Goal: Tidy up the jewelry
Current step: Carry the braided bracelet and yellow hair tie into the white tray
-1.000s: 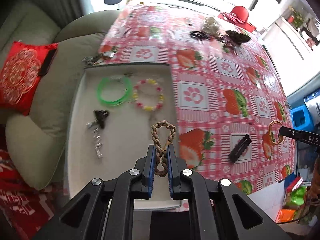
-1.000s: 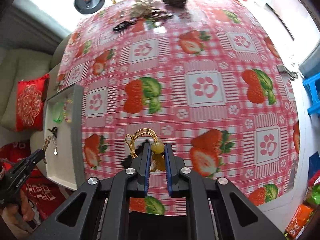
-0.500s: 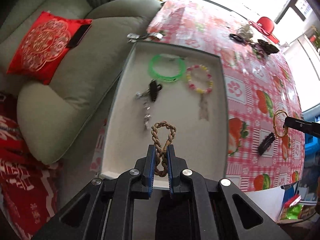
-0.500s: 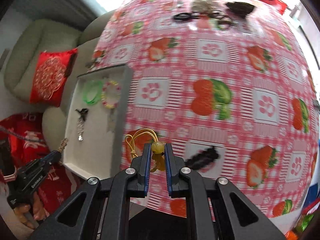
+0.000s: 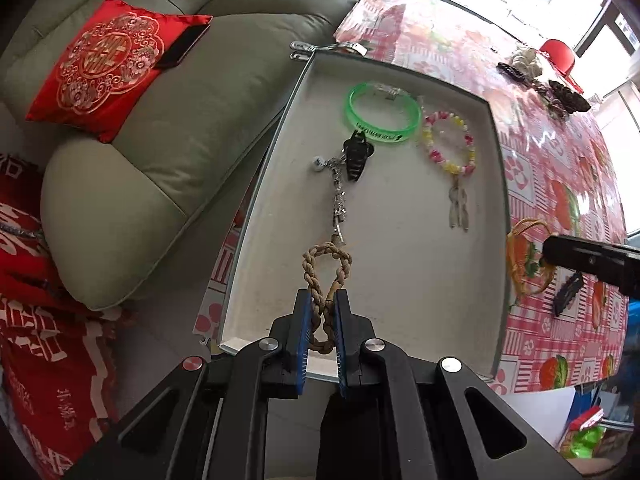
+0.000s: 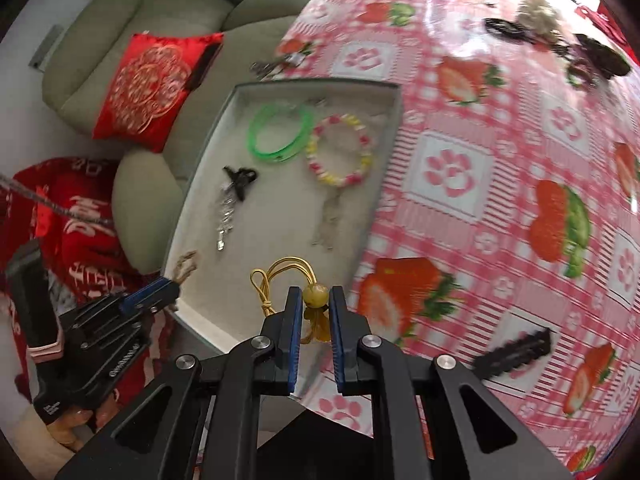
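Partly done: green bangle (image 5: 383,114), beaded bracelet (image 5: 450,142) and keychain (image 5: 348,168) already in white tray (image 5: 400,280); left tool (image 5: 320,316) clamping braided cord (image 5: 326,276) above its 6 o'clock end; right tool (image 6: 315,306) pinching yellow bead cord (image 6: 288,276); black hair clip (image 6: 514,354) waiting on table (image 6: 460,168) at 4 o'clock.

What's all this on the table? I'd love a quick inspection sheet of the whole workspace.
Surface: table under a strawberry-and-paw-print cloth.
Job's things: grey tray holding a green bangle, a pink-yellow bead bracelet, a black clip with silver chain.
Clutter: black hair clip near the table edge; dark hair accessories at the far side; metal clips beyond the tray.
Grippers: left gripper shut on braided rope loop; right gripper shut on yellow cord with bead.
Cables: nothing seen.
Surroundings: green sofa, red cushion.
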A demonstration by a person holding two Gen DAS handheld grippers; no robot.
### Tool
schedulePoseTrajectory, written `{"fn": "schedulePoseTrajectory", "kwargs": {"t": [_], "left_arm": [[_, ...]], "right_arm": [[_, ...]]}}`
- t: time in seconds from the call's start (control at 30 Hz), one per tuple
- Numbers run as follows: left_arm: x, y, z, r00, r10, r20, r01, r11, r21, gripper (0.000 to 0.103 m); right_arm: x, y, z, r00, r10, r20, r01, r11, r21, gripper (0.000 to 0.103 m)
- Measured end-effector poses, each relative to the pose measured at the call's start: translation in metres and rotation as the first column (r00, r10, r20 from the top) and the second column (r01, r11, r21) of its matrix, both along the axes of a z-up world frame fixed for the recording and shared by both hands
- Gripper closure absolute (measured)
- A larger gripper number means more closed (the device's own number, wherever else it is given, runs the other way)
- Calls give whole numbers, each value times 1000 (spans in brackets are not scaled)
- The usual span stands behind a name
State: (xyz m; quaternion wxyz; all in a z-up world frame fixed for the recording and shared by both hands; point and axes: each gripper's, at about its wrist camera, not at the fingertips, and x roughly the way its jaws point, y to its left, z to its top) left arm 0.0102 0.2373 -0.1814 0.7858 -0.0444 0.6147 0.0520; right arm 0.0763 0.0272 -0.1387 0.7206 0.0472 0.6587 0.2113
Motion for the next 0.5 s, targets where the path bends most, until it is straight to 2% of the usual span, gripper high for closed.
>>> {"fn": "schedulePoseTrajectory", "kwargs": {"t": [0.3,0.5], "left_arm": [[4,-5,-21,1000,-23,-17,24,998,54,85],[4,-2,-33,999,-3,-34,5,998,66,85]], "right_arm": [[-5,30,-31,996,76,-55,-75,997,13,89],[-7,42,-46,990,123,-75,-123,992,7,89]]}}
